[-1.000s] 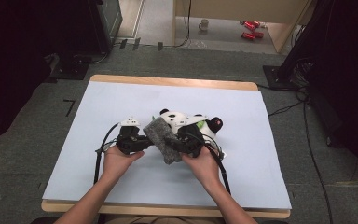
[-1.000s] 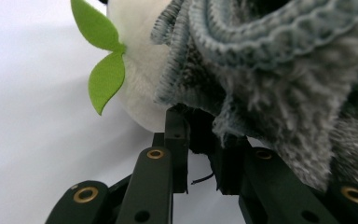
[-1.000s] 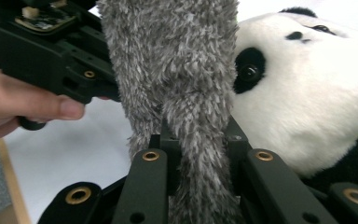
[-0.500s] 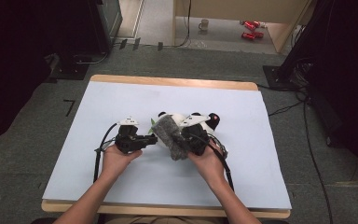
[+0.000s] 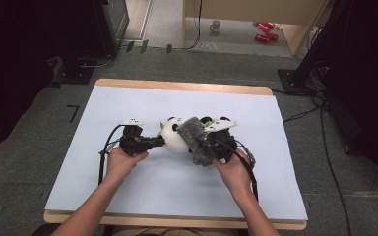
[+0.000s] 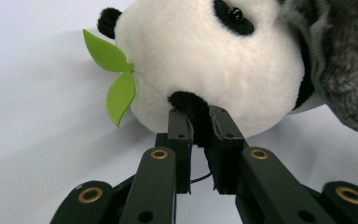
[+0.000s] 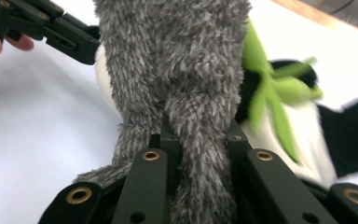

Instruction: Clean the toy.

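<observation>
Worktop (image 5: 128, 206): pale blue sheet over a wooden board, seen from the high view; grey carpet floor around it.
Panda toy (image 5: 173, 136): plush, white head with black ears and eye patches, lying near the middle of the worktop between the two grippers. In the left gripper view the head (image 6: 205, 60) is close to the camera, one black eye visible.
Leaf (image 6: 114, 77): green felt, two lobes, attached at the side of the panda's head below a black ear.
Grey cloth (image 5: 197, 140): fuzzy grey fabric draped across the panda's body, to the right of the head in the high view. In the right gripper view it (image 7: 177, 70) hangs in front of the toy and covers most of the head.
Left gripper (image 6: 200, 140): jaws nearly closed, pinching a small black plush part at the lower edge of the panda's head. Held by the person's left hand (image 5: 120, 162), jaws pointing toward the toy.
Right gripper (image 7: 198, 154): jaws closed on a fold of the grey cloth, which runs down between them. Held by the right hand (image 5: 231, 169).
Green strips (image 7: 270, 88): bright green felt pieces against the panda's black and white body, beside the grey cloth; blurred.
Cables: black cable (image 5: 103, 157) trails from the left gripper over the worktop.
Background: mug (image 5: 216, 25) and red items (image 5: 263, 30) on the floor beyond the worktop.
</observation>
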Demonstrator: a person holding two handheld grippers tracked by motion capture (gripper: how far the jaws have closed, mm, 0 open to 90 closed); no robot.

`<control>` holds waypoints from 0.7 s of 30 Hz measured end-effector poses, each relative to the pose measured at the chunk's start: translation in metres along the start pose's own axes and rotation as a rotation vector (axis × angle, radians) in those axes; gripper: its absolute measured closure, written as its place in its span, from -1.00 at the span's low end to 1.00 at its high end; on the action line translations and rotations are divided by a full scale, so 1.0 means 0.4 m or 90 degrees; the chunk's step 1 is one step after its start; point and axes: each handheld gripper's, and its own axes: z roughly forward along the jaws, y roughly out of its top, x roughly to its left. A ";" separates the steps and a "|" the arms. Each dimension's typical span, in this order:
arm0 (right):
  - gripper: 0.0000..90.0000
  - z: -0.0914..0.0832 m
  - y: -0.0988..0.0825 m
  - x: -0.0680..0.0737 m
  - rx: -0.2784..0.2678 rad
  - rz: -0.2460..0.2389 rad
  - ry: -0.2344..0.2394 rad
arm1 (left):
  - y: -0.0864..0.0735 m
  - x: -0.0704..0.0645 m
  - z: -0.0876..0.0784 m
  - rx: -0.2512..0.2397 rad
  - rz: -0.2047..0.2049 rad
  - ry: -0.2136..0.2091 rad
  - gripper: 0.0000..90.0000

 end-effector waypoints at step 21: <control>0.73 -0.010 0.009 0.025 -0.056 0.053 0.090 | 0.010 -0.034 0.003 -0.022 -0.001 -0.015 0.89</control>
